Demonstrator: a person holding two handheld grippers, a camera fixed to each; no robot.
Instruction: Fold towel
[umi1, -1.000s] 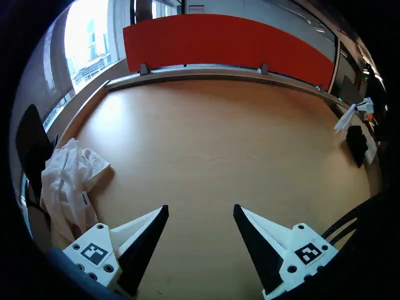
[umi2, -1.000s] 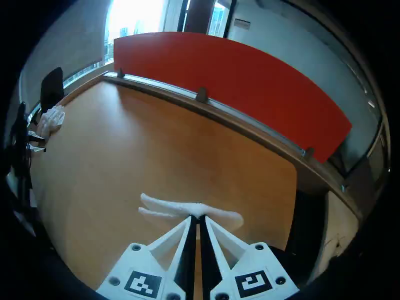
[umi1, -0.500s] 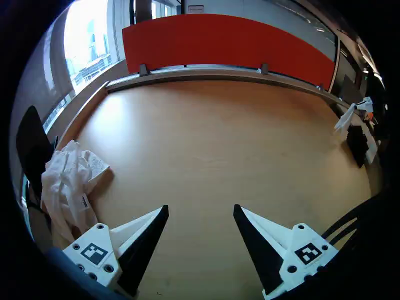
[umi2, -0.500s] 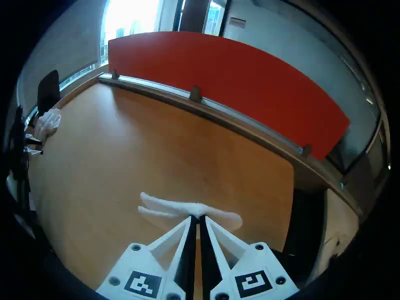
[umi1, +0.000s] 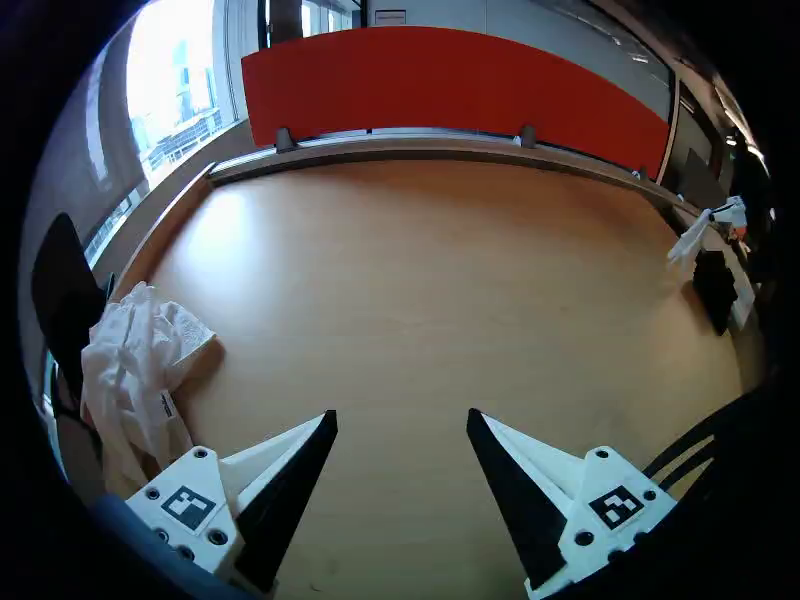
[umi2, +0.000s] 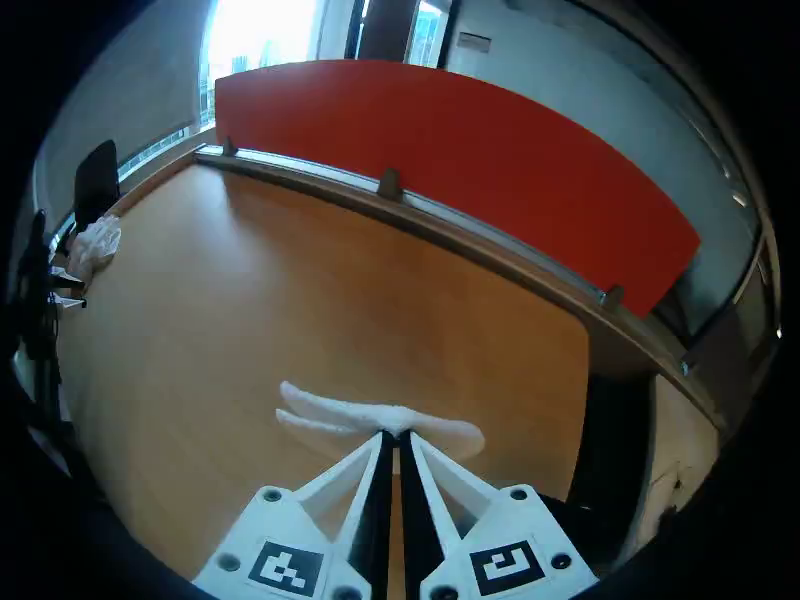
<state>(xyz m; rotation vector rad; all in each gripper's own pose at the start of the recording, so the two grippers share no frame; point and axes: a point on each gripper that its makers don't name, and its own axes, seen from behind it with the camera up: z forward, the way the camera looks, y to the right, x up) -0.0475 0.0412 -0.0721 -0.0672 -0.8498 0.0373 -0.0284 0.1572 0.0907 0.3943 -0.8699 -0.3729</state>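
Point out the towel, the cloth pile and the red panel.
towel (umi2: 360, 412), right gripper view, its bunched middle
cloth pile (umi1: 135, 355), left gripper view, its centre
red panel (umi1: 450, 85), left gripper view, its middle

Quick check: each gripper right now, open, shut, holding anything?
Left gripper: open, holding nothing.
Right gripper: shut on the white towel.

The right claw has swung slightly since 1 s ago: the red divider and the far cloth pile sit a little further left in the right gripper view.
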